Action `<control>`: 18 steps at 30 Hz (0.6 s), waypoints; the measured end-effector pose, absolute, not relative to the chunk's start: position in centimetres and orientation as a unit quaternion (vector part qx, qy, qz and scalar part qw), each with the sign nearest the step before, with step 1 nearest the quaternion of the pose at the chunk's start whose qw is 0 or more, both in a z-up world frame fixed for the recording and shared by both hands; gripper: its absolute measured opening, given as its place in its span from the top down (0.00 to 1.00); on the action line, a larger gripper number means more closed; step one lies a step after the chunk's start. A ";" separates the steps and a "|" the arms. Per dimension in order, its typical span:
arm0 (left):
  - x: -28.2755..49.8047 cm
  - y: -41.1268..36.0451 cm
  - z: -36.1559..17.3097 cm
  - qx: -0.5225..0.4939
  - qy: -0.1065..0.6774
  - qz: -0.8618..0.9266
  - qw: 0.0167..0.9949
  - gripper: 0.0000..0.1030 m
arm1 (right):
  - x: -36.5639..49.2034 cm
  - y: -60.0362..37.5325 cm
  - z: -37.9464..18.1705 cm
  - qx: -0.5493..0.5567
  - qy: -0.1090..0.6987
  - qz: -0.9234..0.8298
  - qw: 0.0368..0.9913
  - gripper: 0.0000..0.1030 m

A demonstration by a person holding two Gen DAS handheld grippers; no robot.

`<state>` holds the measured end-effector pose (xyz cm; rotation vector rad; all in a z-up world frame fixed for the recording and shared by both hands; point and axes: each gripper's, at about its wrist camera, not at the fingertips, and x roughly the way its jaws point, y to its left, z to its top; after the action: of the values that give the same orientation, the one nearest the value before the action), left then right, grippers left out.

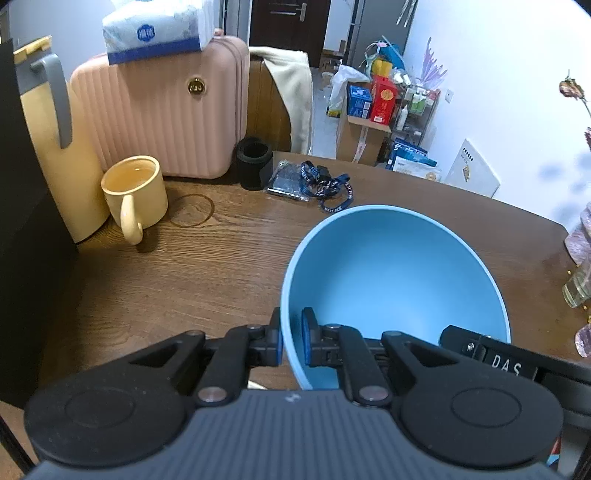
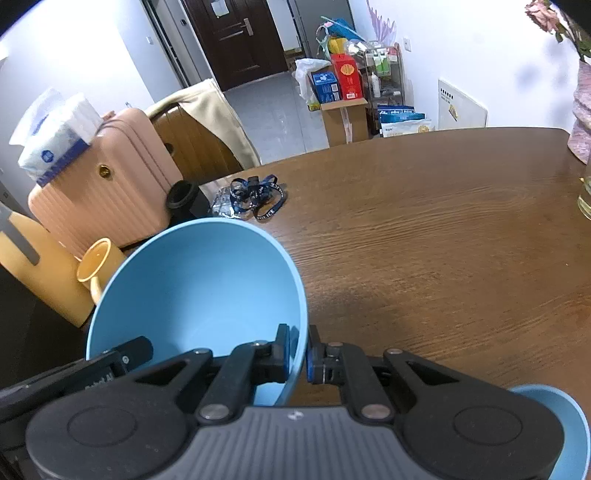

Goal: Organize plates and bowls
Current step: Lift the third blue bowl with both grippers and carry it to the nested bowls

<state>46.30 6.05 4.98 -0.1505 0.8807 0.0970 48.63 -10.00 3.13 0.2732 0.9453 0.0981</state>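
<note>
Two grippers, left gripper [image 1: 291, 341] and right gripper [image 2: 298, 350], pinch opposite rims of the blue bowl [image 1: 395, 273] (light, stiff, smooth; probably slips, so rim grip suits).

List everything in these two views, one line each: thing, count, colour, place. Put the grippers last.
bowl: one, light blue, held tilted above the table by both grippers
second bowl: one, light blue, partly hidden at the right wrist view's lower right
mug: one, pale yellow, table's left side
kettle: one, yellow with grey handle, left of mug
suitcase: one, pink, behind mug
tissue pack: one, white and blue, atop suitcase
black cup: one, beside suitcase
lanyard: one, dark blue, far table edge
table: one, dark brown wood
left gripper: black, shut on bowl's rim
right gripper: black, shut on opposite rim
</note>
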 end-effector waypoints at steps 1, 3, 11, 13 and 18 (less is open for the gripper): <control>45.9 6.0 5.2 -0.072 0.424 0.046 0.902 0.90 | 48.2 -10.1 3.4 0.131 0.452 0.047 0.881 0.92; 45.1 5.8 5.6 -0.071 0.420 0.046 0.904 0.90 | 47.4 -10.2 3.7 0.131 0.448 0.049 0.883 0.92; 42.0 5.0 6.9 -0.072 0.407 0.039 0.910 0.90 | 44.6 -11.3 4.9 0.138 0.436 0.054 0.887 0.92; 41.4 4.6 7.1 -0.072 0.405 0.038 0.910 0.90 | 44.0 -11.7 5.1 0.139 0.434 0.054 0.889 0.92; 39.7 3.8 7.5 -0.072 0.402 0.033 0.912 0.90 | 42.1 -12.5 5.6 0.141 0.427 0.052 0.892 0.92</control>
<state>39.65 3.81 7.50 -0.1484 0.8277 0.0681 42.14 -12.51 5.64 0.2930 0.8853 0.1070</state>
